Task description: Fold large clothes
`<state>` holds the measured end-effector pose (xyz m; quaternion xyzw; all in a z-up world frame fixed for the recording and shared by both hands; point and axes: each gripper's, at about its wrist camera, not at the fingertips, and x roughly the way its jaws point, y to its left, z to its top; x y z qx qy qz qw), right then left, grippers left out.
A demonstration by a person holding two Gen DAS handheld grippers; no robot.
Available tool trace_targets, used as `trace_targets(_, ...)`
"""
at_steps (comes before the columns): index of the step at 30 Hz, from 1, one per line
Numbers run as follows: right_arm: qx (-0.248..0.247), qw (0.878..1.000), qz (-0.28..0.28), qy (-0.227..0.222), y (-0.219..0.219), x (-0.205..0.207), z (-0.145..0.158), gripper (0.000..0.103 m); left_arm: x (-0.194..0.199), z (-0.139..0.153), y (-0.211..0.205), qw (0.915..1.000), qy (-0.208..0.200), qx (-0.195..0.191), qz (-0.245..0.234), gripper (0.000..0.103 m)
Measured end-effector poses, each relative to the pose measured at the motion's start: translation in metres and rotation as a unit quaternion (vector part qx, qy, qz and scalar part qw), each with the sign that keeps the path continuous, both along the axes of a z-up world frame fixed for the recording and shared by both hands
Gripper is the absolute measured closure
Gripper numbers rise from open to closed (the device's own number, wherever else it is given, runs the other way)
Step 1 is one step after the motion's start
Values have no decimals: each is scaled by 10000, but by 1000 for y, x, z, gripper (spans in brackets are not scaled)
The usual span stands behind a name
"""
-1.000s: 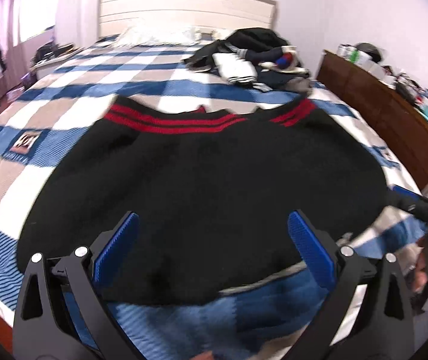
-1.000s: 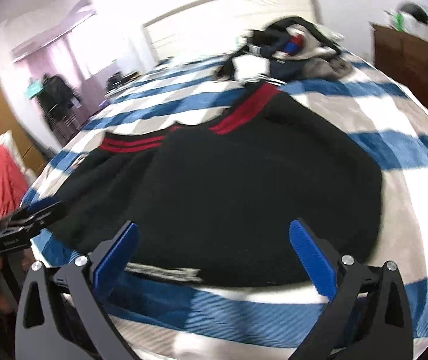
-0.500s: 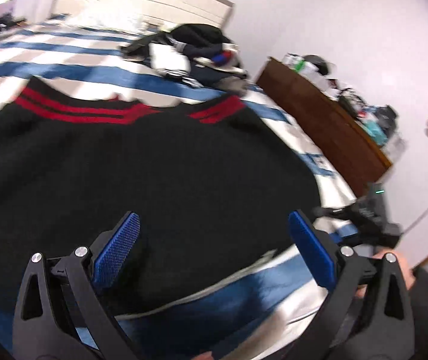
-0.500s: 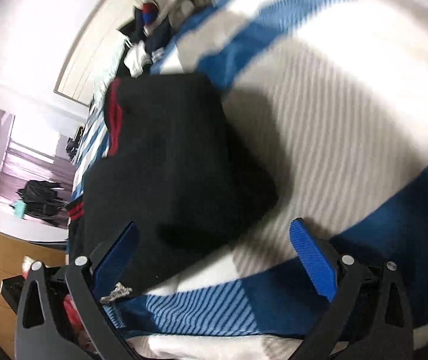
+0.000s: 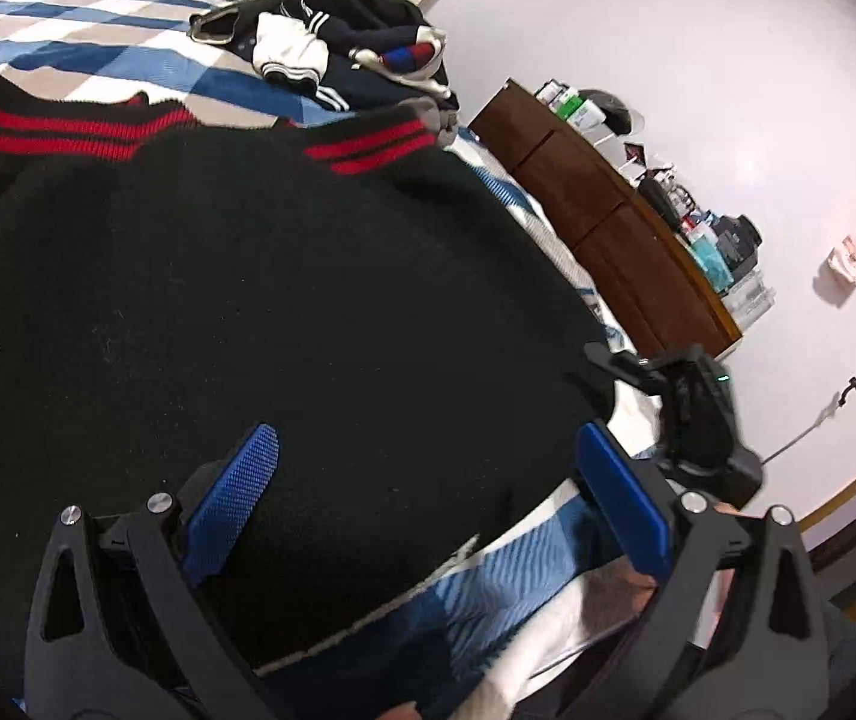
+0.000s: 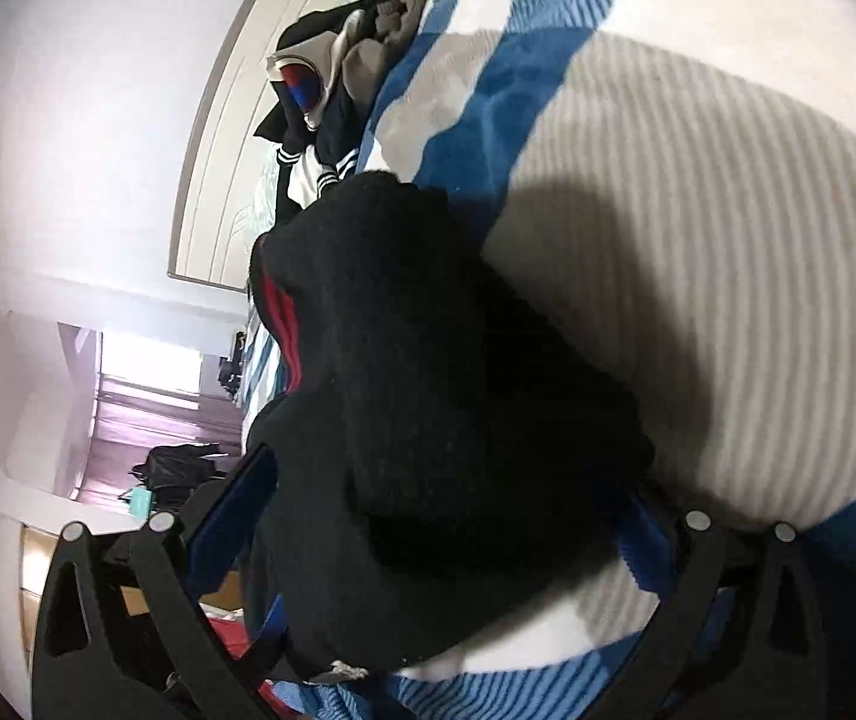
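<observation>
A large black sweater (image 5: 260, 300) with red stripes lies spread on the blue, white and beige checked bed (image 5: 98, 60). My left gripper (image 5: 428, 504) is open just above the sweater's near hem. My right gripper (image 6: 451, 516) is open with the sweater's right corner (image 6: 463, 408) bunched between its fingers; it is tilted on its side at the bed's right edge. The right gripper also shows in the left wrist view (image 5: 691, 414), at the sweater's right edge.
A pile of dark and white clothes (image 5: 338, 54) lies near the headboard (image 6: 230, 138). A brown dresser (image 5: 601, 222) with clutter on top stands along the white wall to the right of the bed.
Both grippers moved closer to the sweater. The left one swung to the right along the hem. The right one rolled onto its side and came down over the sweater's right corner.
</observation>
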<state>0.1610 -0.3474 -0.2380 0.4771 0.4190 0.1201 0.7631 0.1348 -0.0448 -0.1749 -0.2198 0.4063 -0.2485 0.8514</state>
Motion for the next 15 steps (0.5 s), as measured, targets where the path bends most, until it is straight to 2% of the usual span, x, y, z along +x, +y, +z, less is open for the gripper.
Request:
trace_targets(4,70,10000,-28,-24,9,-8,6,4,2,-1,-4,9998,-52,185,-28,5)
trace_targets(6,-126,9999,-21,36,13,2,6,4,3,-2,-4,9999,-37,152,-9,5)
trace_targets(9,-47,9995,-153,275,10,18,-12,4,3,-5,-2,10000,24,26,20,5)
trace_targets(12,-178,9992,-265,242,14,29,-9,4,2,-6,0,10000,60,-26,-1,5)
trace_targets(14,-430,9989,-193,12,22,29,5,8,2,-7,1,9999,105,-45,-19,6)
trace_targets(15,-596,9981,-115,-115,26,29,13,17,2,-8,2,9999,123,-42,-33,6)
